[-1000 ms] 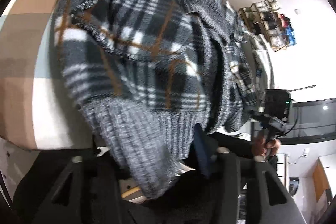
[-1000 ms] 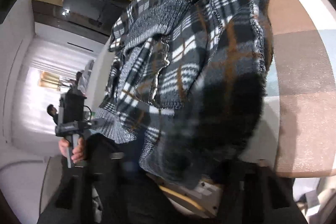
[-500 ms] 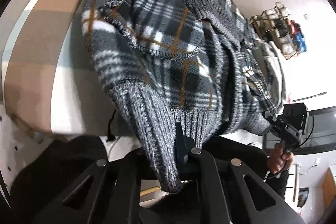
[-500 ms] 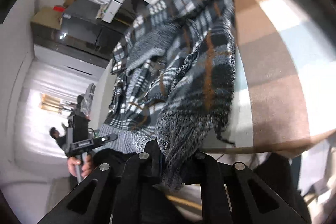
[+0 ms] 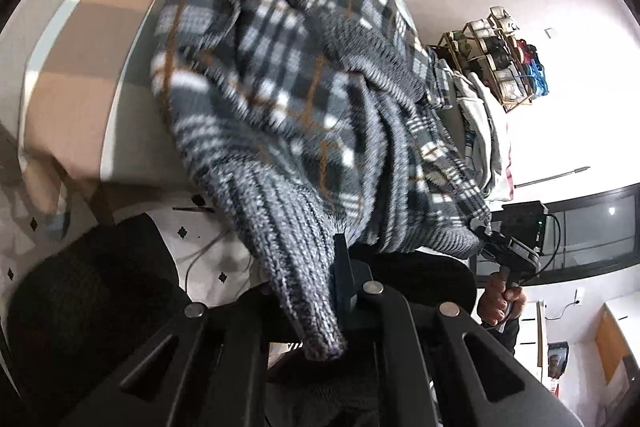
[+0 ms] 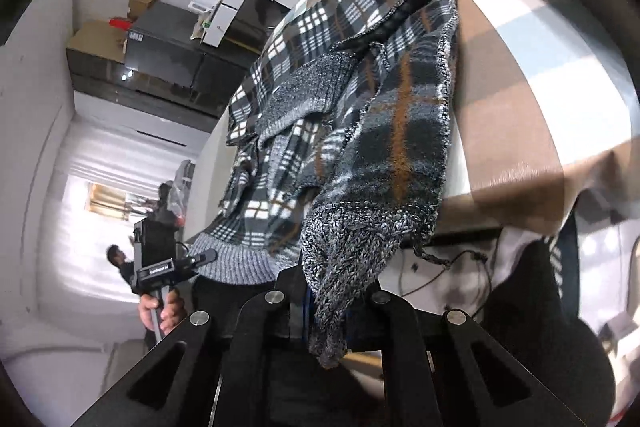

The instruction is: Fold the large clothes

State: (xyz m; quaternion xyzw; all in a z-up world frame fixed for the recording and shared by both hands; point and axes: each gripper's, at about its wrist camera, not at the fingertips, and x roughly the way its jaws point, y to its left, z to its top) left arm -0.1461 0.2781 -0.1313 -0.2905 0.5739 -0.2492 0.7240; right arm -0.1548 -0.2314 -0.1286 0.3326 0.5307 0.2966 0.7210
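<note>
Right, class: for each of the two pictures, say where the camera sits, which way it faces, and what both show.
Left wrist: on the left tongs, looking along them at the plaid jacket over the checked bed; the right hand shows.
Right wrist: on the right tongs, looking at the same jacket; the left hand shows.
Shared: jacket, bed, each other's tongs gripping its ribbed hem.

Grey, black and white plaid fleece jacket (image 5: 304,99) with orange lines, grey ribbed knit hem (image 6: 340,267), lifted by two hem corners, bunched and sagging between, upper part draped on checked surface
</note>
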